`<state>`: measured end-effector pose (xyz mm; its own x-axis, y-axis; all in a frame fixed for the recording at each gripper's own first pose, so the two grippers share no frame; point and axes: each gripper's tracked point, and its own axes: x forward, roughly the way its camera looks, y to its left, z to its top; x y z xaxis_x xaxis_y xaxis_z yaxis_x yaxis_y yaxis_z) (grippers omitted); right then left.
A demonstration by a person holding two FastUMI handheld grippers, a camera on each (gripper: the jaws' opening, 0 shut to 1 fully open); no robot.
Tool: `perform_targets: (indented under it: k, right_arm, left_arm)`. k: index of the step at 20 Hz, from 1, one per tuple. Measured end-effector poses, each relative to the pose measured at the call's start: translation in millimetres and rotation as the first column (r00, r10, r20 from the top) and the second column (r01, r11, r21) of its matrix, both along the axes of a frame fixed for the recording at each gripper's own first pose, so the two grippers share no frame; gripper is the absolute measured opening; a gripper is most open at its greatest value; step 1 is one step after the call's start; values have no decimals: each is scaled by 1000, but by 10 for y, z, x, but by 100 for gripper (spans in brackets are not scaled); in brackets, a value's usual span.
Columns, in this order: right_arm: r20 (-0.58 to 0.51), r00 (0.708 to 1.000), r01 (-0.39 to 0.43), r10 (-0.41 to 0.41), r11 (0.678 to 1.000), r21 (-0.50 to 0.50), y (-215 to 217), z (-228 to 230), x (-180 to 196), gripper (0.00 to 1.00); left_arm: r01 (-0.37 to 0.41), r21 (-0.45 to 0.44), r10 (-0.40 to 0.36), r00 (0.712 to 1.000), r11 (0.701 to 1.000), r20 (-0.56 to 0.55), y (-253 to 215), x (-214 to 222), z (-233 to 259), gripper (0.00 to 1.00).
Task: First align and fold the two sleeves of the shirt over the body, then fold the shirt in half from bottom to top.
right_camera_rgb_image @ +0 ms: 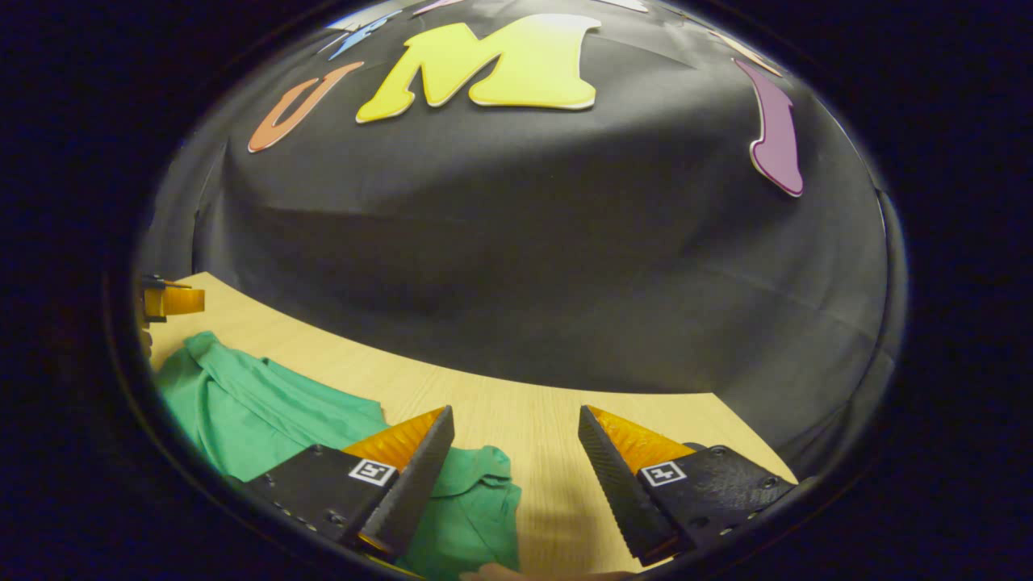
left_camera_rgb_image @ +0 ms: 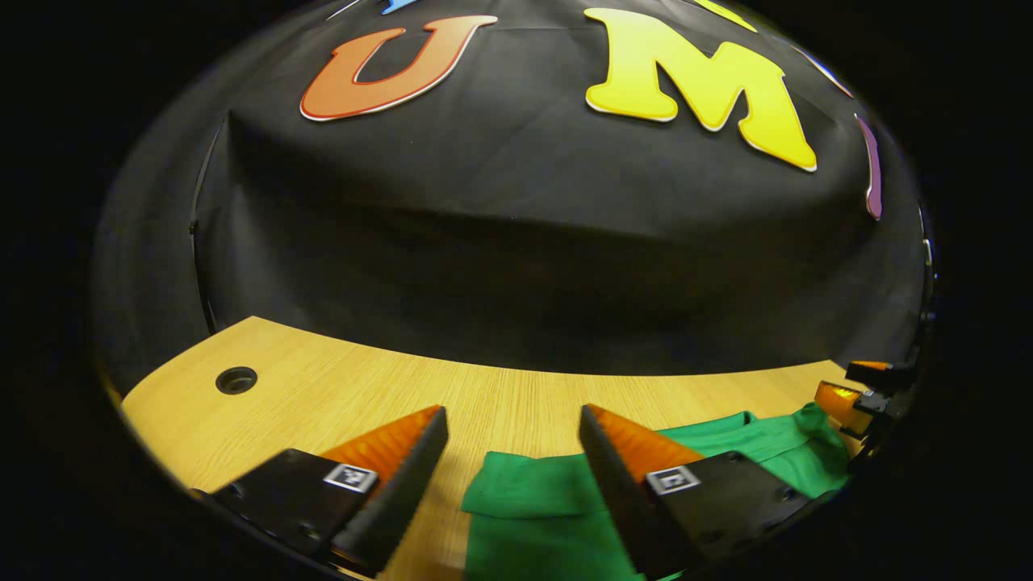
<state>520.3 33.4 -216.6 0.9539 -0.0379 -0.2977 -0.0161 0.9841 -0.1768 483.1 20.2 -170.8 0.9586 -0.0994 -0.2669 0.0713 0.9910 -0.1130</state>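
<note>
A green shirt [left_camera_rgb_image: 557,516] lies flat on the wooden table [left_camera_rgb_image: 339,395]. In the left gripper view my left gripper [left_camera_rgb_image: 512,428] is open above the shirt's left edge, where a sleeve is folded onto the body. The right gripper [left_camera_rgb_image: 847,399] shows at the far right of that view, beyond the collar area. In the right gripper view my right gripper [right_camera_rgb_image: 516,428] is open above the shirt's [right_camera_rgb_image: 266,411] right sleeve end [right_camera_rgb_image: 476,500], with bare table between its fingers. The left gripper [right_camera_rgb_image: 173,300] shows at the far left there.
A round cable hole [left_camera_rgb_image: 236,379] sits in the table near its left corner. The black cloth wall [left_camera_rgb_image: 516,242] stands close behind the table's far edge. Bare wood [right_camera_rgb_image: 557,484] stretches right of the shirt toward the table's right corner.
</note>
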Motion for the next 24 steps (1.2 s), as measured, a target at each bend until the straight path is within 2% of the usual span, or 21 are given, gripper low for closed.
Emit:
perform_targets:
  k: [1,4,8,10,12,14,17,24]
  right_arm:
    - [4,1000,-8,8,1000,2,39,22,-15,96]
    - [-5,1000,-14,15,1000,21,118,77,-66,95]
    - [23,998,-57,56,998,40,377,412,-291,95]
    - [40,995,-92,90,994,53,507,607,-439,96]
    - [69,994,-85,80,994,65,551,850,-525,96]
    - [90,993,-86,81,995,48,581,1067,-675,96]
    - [115,987,-116,112,993,28,598,1410,-987,95]
    - [174,973,-169,152,981,91,420,2082,-2163,95]
  left_arm:
    - [-25,30,25,1000,999,10,64,26,-4,100]
    - [-19,-2,19,999,1000,40,33,13,68,100]
    - [-43,-67,48,995,997,88,110,-96,205,100]
    - [-28,-39,32,994,999,109,112,-203,278,100]
    - [-16,2,15,993,1000,119,109,-385,338,100]
    - [-7,10,6,994,1000,111,94,-662,440,100]
    - [6,-38,-2,995,999,101,-21,-1164,699,100]
    - [11,-32,-3,968,999,251,-176,-2401,1784,100]
